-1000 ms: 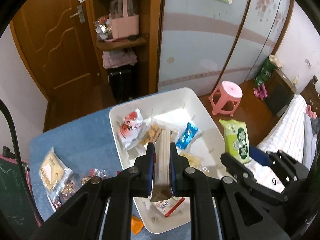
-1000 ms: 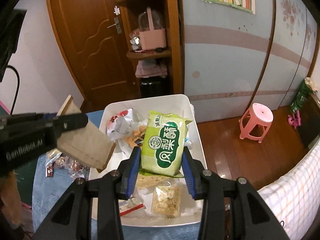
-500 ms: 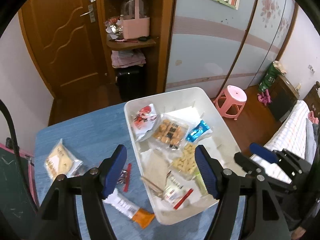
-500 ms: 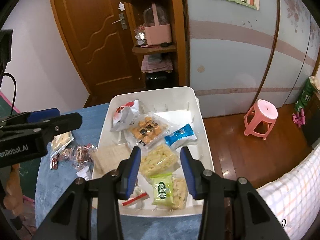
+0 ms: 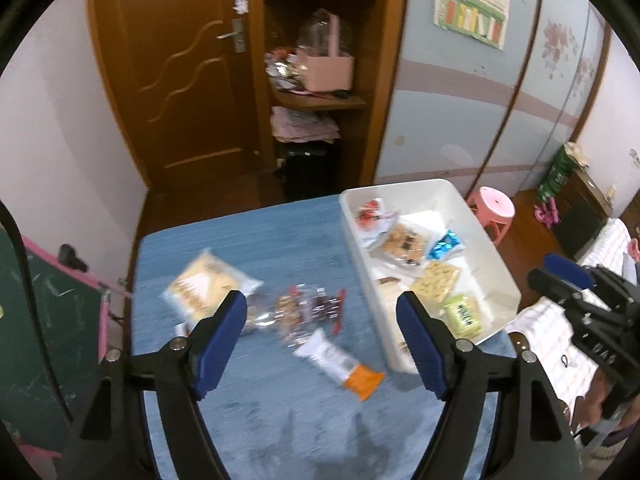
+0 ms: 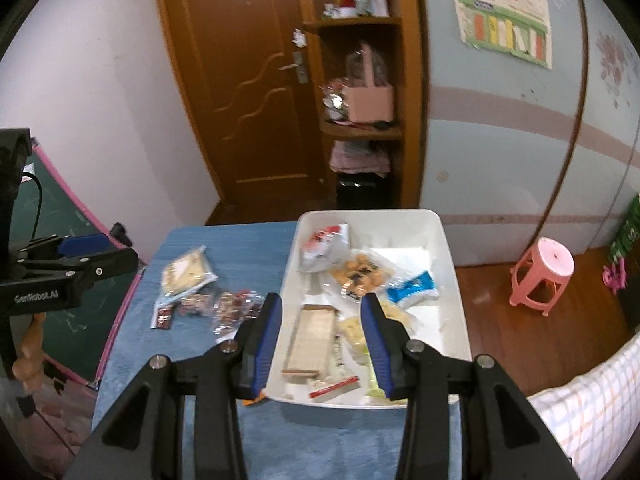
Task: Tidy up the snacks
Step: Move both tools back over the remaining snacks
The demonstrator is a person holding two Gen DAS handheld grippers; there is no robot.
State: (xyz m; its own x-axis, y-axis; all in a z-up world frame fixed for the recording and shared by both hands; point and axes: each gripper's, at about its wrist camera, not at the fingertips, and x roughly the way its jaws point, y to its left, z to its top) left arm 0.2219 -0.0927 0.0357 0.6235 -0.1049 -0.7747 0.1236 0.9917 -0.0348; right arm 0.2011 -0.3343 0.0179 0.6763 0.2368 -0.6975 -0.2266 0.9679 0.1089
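Left tool (image 5: 322, 332) hangs over the blue table (image 5: 248, 240), jaws wide apart & just been opening, nothing btwn them, nothing held. Straight ahead of its tips, a loose heap of small clear snack packs (image 5: 308, 306) on the cloth; just below that heap, nearer the tool, a white-and-orange bar (image 5: 340, 366) lying diagonal. Off past the tool's left finger, a pale yellow cracker bag (image 5: 206, 284), blurred. To its right sits the white bin (image 5: 496, 264), loaded: red-white pack at the far end, blue wrapper (image 5: 444, 244) mid, green pack (image 5: 462, 314) at the near end. Right tool (image 6: 321, 330) is over the near end of that bin, jaws part open, gap narrower than the left's, empty, gripping nothing. Seen btwn its fingers, lying flat in the bin: a tan slatted pack (image 6: 312, 338), w/ a red stick (image 6: 334, 387) beside it near the front wall. Left tool also shows at the left edge of the right view, over the table's side.
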